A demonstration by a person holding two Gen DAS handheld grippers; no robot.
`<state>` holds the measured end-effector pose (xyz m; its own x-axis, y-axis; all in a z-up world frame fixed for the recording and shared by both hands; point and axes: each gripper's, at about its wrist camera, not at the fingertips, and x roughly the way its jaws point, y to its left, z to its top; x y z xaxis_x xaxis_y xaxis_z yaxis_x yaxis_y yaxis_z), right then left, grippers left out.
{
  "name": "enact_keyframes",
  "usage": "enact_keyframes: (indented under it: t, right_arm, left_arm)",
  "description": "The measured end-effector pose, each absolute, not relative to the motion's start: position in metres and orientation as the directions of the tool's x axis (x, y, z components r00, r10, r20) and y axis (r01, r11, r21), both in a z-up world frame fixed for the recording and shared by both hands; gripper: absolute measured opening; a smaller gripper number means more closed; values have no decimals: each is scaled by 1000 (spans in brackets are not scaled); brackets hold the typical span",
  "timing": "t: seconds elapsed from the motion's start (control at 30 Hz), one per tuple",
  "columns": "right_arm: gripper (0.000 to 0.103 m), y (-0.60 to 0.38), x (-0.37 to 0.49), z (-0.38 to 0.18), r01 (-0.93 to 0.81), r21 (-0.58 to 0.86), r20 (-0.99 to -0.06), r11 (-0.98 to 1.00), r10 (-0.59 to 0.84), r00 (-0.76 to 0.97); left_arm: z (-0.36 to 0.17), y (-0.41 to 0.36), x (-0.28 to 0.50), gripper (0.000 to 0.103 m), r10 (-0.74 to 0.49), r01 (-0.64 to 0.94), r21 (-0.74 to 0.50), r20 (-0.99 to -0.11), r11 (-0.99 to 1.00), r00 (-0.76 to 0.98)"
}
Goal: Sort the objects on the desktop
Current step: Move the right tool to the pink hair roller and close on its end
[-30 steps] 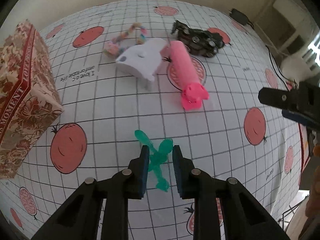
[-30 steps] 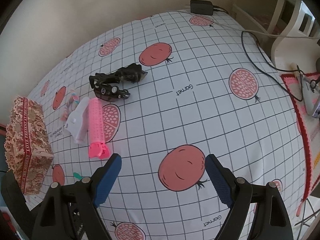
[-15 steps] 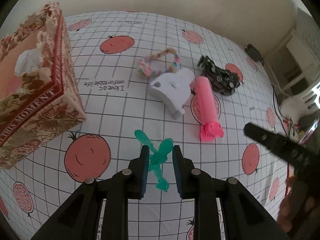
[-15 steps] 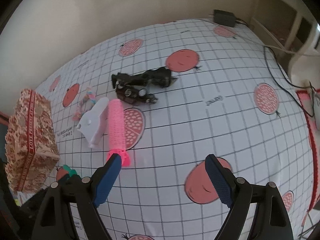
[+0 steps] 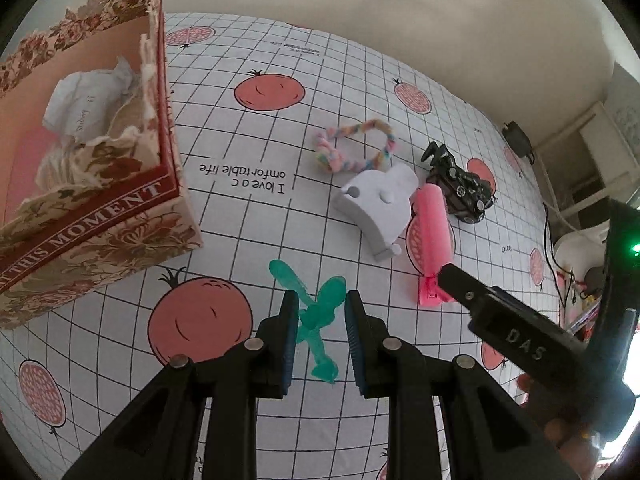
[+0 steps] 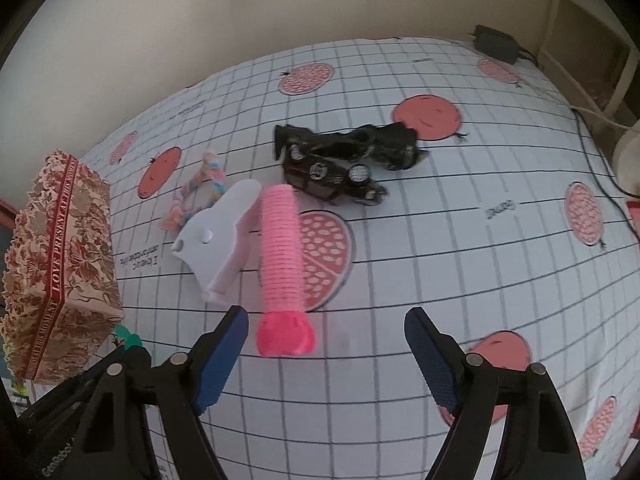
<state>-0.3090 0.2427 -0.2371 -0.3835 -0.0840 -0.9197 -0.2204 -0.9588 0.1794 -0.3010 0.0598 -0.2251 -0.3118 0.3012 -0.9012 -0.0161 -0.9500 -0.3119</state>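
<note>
Floral box [image 5: 100,216] lettered "THIS MOMENT", "LOVE PRESENT"

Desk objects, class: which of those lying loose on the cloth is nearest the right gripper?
The pink hair roller; its flared end lies just ahead of the open right gripper.

1. In the left wrist view the floral box [image 5: 80,184] has swung from a side-on shape at the left edge to fill the upper left, its open top and crumpled white paper [image 5: 86,104] now showing.
2. The right claw [image 6: 326,344] has come in over the pink roller [image 6: 280,256], whose flared end now lies between its closing jaws, untouched.
3. In the left wrist view that claw's finger [image 5: 500,320] reaches from the right edge to the roller's end.
</note>
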Motion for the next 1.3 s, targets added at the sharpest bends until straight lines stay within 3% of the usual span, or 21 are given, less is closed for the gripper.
enact_keyframes:
  t: [0.3,0.8,0.93,1.17,1.3]
  right_arm:
    - [71,228,-313,-248,-196,184,-914,-963,-94,-394]
    - [72,216,-312,-251,-148,102,-897,-984,-26,-442]
    - [68,215,-313,-252,-154,90,-896,-984,-12,-445]
    - [36,223,-314,-250,-207,56,-902,-977,39,-430]
    - [33,231,-316,-249,-243,84,-907,-966,27,-420]
  left_arm:
    - [-226,55,-305,24,325,-3,-341,-894,-940,-307]
    - [-228,52,-305,24,334,11,-353,-894,-935,-299]
    - [-228,52,-305,24,332,10,-351,-895,-936,-298]
    - [-229,54,-305,25,318,0,-333,-900,-943,-299]
    - [-228,55,-305,25,297,-7,-310,-906,-951,-303]
